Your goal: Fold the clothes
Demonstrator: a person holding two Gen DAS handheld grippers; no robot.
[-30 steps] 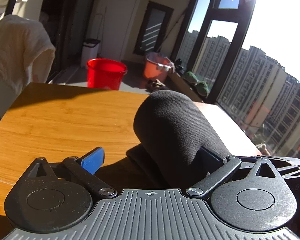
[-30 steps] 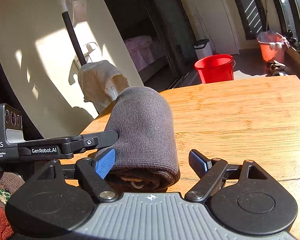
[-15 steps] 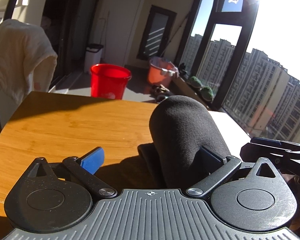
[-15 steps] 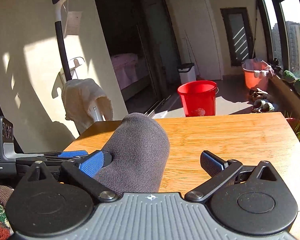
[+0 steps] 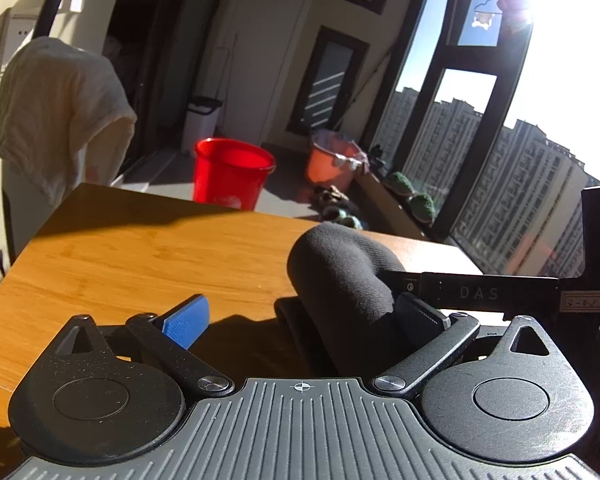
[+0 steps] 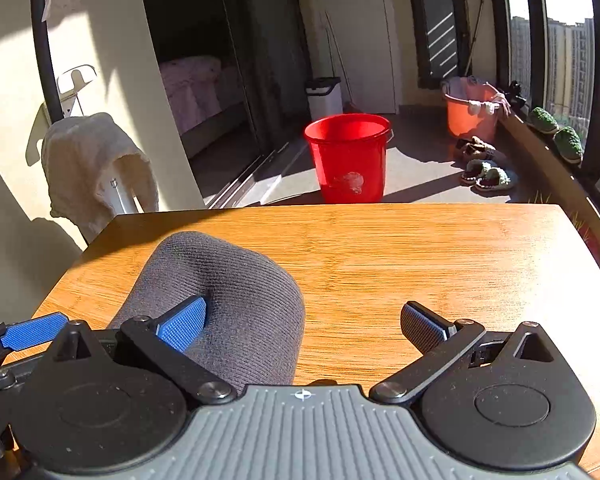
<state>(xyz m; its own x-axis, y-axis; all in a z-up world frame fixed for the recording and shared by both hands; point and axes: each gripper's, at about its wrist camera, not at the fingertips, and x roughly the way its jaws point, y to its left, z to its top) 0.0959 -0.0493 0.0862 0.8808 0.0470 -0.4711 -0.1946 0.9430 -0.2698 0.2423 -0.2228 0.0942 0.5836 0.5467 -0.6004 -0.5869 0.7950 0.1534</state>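
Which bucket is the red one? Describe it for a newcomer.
Start at the wooden table. On the floor just past its far edge stands the red bucket. The orange tub sits farther off by the window, paler, with cloths over its rim.

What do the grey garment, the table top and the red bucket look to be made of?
Grey garment: a knit fabric, matte, with fine ribbed rows; probably wool or a cotton blend.
Table top: wood or bamboo-look board, with fine straight grain and a smooth, lightly glossy finish; it could be veneer or laminate.
Red bucket: likely plastic, with a smooth, slightly translucent wall, a moulded rim and a thin handle.
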